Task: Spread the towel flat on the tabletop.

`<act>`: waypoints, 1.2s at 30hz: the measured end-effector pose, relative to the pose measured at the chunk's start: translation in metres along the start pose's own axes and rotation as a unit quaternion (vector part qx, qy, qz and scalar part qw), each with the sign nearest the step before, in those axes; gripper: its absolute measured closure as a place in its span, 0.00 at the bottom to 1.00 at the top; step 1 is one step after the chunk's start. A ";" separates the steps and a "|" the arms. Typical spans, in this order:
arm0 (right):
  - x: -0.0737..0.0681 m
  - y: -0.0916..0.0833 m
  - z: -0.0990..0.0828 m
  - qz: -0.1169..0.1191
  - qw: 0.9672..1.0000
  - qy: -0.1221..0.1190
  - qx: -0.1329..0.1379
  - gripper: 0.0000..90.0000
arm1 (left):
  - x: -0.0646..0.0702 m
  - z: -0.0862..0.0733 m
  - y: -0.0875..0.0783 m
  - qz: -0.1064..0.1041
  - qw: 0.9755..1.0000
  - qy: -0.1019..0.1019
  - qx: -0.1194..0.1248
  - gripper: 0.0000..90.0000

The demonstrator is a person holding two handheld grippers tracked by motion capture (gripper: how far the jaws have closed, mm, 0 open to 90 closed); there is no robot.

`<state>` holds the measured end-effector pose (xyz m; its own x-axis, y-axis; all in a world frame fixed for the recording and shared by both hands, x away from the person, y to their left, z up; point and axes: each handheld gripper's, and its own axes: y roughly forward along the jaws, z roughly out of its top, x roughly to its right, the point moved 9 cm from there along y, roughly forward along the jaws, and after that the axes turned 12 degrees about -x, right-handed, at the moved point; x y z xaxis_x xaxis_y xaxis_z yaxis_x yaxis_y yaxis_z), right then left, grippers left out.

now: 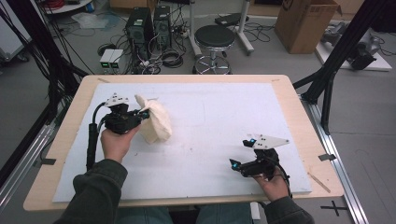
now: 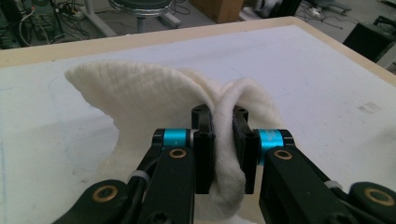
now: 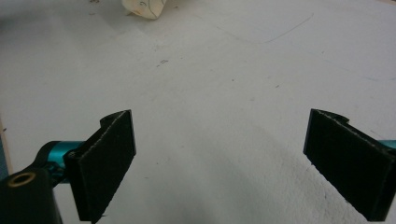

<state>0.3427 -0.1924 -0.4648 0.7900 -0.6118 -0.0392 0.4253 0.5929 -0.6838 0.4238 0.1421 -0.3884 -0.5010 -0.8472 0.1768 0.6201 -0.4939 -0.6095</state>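
White table sheet (image 1: pixel 210 140); left gripper (image 2: pixel 223 140) fingers clamp cream cloth (image 2: pixel 140 102); right gripper (image 3: pixel 219 158) fingers wide apart.

The high view looks forward and down from above the person's side onto the whole table (image 1: pixel 289 93), with floor and a stool (image 1: pixel 214 37) beyond. The left gripper view sits low and close behind its jaws, facing a cream cloth (image 2: pixel 140 93) toward the far edge. The right gripper view looks down across the white mat (image 3: pixel 210 93); the cloth appears in all three.
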 end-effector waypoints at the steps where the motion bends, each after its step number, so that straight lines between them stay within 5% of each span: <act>1: 0.000 0.000 0.000 0.000 1.000 -0.001 0.000 0.09 | 0.004 0.001 0.000 -0.002 1.000 0.002 0.001 0.90; 20: 0.002 -0.004 -0.001 -0.001 1.000 0.002 0.007 0.09 | 0.067 0.010 0.014 -0.050 0.999 0.007 -0.001 0.90; 36: 0.001 -0.001 0.000 0.000 1.000 -0.004 0.006 0.09 | 0.077 0.006 0.052 -0.054 0.998 -0.005 -0.024 0.90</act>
<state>0.3433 -0.1940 -0.4637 0.7935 -0.6076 -0.0347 0.4294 0.5993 -0.6755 0.4210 0.0500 -0.4012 -0.5578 -0.7912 0.2508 0.5330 -0.5731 -0.6224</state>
